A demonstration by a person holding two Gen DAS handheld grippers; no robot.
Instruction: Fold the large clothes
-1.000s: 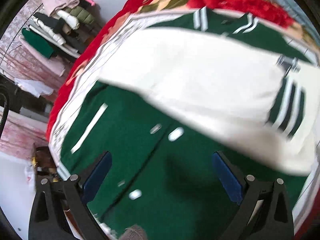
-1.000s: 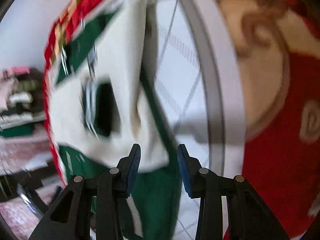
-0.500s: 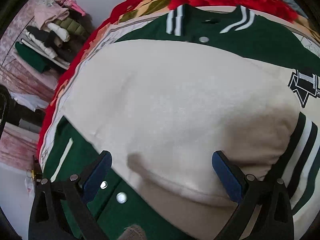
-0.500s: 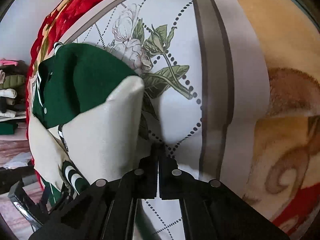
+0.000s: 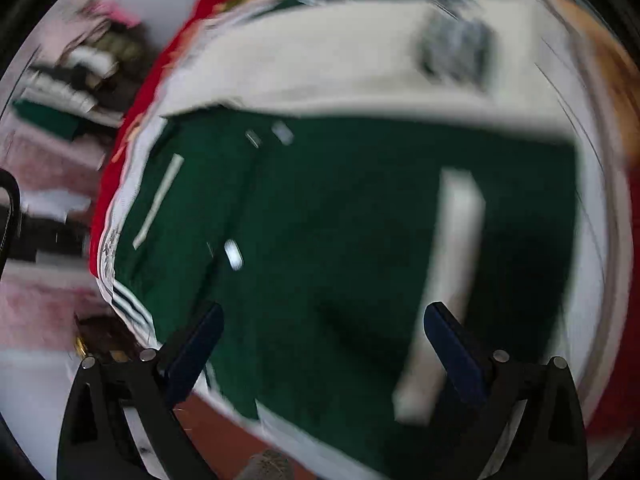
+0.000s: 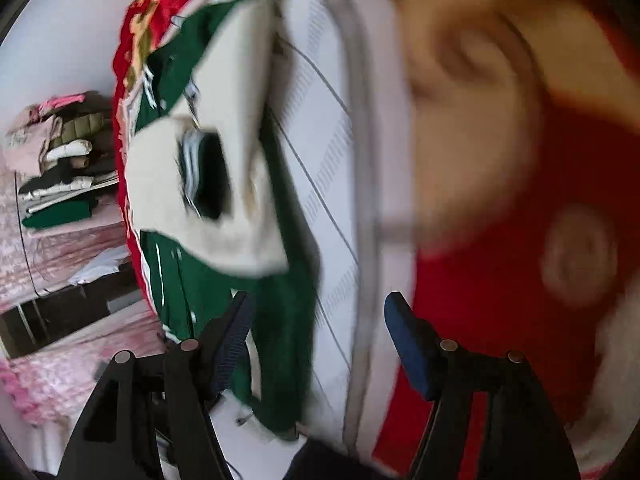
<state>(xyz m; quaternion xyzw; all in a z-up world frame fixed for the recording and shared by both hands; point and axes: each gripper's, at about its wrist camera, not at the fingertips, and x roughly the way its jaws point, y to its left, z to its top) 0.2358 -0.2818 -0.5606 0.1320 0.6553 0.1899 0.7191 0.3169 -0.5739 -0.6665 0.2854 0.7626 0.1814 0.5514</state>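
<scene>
We see the green jacket [image 5: 340, 240] spread flat on the bed [image 6: 332, 168], its cream sleeves [image 6: 224, 208] folded across the chest. Our left hand-held gripper [image 5: 320, 344] hovers released above it; our right hand-held gripper [image 6: 320, 340] is opening, nothing between its jaws.

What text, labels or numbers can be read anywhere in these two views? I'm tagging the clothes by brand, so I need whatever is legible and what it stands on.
None can be read.
Dark patch on the cream sleeve of the green jacket: too blurred to tell whether it bears letters.
Clothes pile beside the bed: no readable labels.
</scene>
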